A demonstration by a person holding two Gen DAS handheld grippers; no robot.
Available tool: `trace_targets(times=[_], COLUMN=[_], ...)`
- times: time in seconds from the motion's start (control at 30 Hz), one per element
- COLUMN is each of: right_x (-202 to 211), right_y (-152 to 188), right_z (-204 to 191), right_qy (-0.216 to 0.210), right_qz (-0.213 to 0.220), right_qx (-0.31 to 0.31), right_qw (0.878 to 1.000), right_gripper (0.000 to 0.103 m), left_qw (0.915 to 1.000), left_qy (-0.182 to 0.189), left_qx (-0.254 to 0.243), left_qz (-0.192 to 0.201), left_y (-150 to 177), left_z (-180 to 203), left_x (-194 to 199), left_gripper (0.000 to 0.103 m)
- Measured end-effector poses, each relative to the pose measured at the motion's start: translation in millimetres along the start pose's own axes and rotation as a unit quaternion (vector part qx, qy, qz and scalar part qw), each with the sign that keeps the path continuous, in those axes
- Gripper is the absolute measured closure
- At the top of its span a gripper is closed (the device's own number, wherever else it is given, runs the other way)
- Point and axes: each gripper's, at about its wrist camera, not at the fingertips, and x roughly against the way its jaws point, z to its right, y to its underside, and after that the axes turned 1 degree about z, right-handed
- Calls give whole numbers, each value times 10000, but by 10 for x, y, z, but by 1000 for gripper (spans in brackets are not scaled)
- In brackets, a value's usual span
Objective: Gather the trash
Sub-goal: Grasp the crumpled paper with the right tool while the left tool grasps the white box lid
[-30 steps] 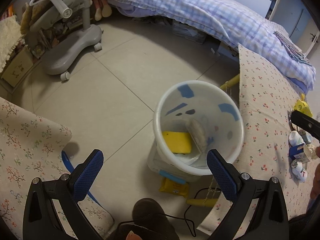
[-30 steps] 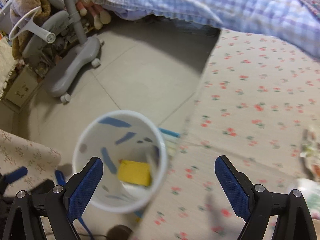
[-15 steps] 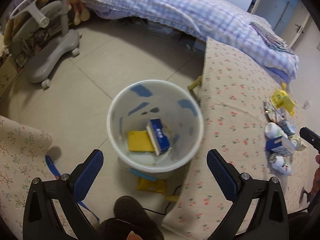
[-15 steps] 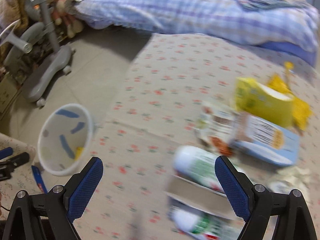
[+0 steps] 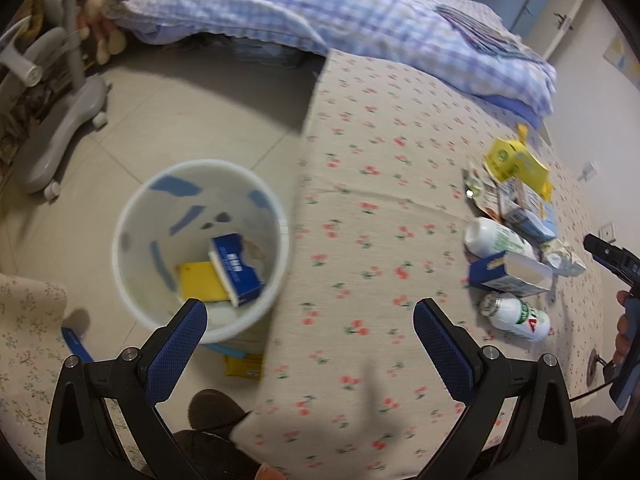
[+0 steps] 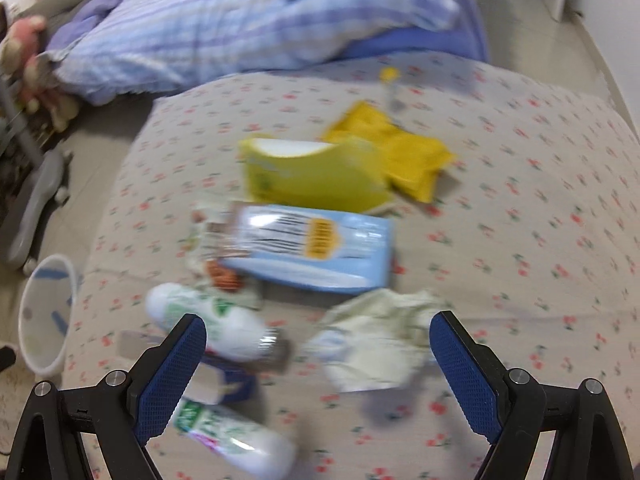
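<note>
Two grippers hover with fingers spread wide, pinching nothing: the right gripper [image 6: 318, 354] above a cluster of bottles, cartons and a crumpled wrapper [image 6: 372, 346] on the floral-clothed desk [image 5: 380, 168], the left gripper [image 5: 310, 334] over the desk's edge beside the white bin [image 5: 200, 248] on the floor.

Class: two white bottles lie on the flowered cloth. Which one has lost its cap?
The upper bottle: its bare threaded neck shows. The lower bottle still wears a white cap.
</note>
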Motion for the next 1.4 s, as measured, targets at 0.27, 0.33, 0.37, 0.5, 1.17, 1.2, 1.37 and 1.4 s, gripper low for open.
trace_targets(times=[0.27, 0.33, 0.37, 0.5, 1.17, 1.2, 1.37, 1.4], right_x=[-323, -434, -493, -665, -85, -73, -30, -25], right_y=[10, 29, 46, 118, 290, 301, 337, 341], right_z=[346, 381, 390, 447, 1016, 1029, 1071, 1075], right_qy=[-66, -69, -47, 23, -219, -227, -231, -233], right_qz=[-492, -620, -693, -883, -419, -415, -403, -402], right_qx=[-474, -550, -569, -652, -931, -936, -931, -932], right_qw=[9976, 9965, 9960, 9939, 9945, 9945, 9946, 9946], right_gripper=[10, 10, 10, 30, 61, 61, 61, 61], left_qw=[9992, 9988, 9986, 9973, 9917, 9920, 9937, 9940], left_qy=[189, 230, 247, 385, 540, 506, 222, 181], left_qx=[-294, -363, -389, -526, -1076, -1068, -978, -953], left_qz=[-197, -249, -264, -341, -444, -440, -505, -514], left_y=[-55, -72, -75, -82, -23, -23, -33, -36], left_z=[547, 685, 735, 989, 2044, 2060, 2084, 2077], left_x=[-157, -194, -205, -252, -482, -493, -614, -636], left_gripper=[0, 0, 0, 0, 0, 0, 0, 0])
